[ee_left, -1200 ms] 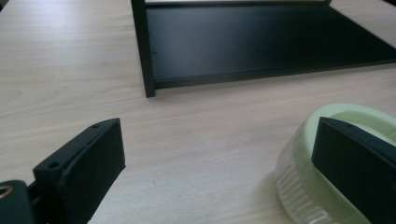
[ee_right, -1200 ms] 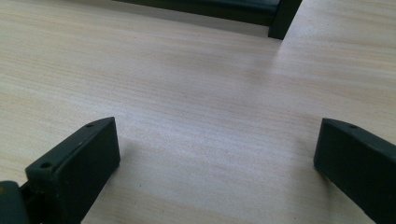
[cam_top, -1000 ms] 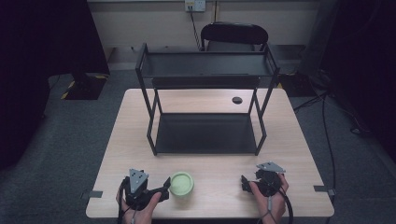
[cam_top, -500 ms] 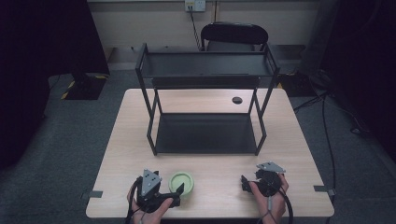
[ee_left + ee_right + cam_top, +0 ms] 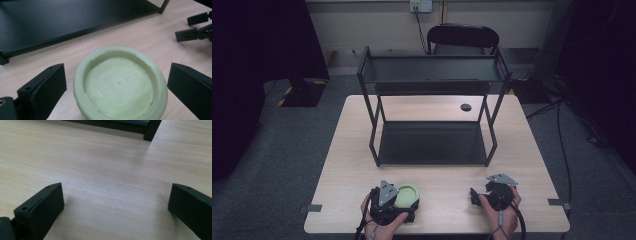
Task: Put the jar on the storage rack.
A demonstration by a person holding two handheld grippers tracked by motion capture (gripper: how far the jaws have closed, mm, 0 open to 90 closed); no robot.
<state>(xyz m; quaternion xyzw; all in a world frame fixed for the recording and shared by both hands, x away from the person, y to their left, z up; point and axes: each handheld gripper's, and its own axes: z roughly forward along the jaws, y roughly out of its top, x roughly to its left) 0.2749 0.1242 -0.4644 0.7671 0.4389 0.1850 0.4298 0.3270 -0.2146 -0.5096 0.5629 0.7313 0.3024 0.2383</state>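
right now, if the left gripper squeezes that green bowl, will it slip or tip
Probably stays put: the green bowl looks low and wide, so tipping seems unlikely. Its smooth rounded rim might slide between the left gripper jaws. It looks like stiff, light plastic.

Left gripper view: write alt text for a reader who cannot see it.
A pale green round dish sits on the wooden table between the open left gripper, whose jaws flank it without touching. A black shelf rack lies behind; the right gripper shows at upper right.
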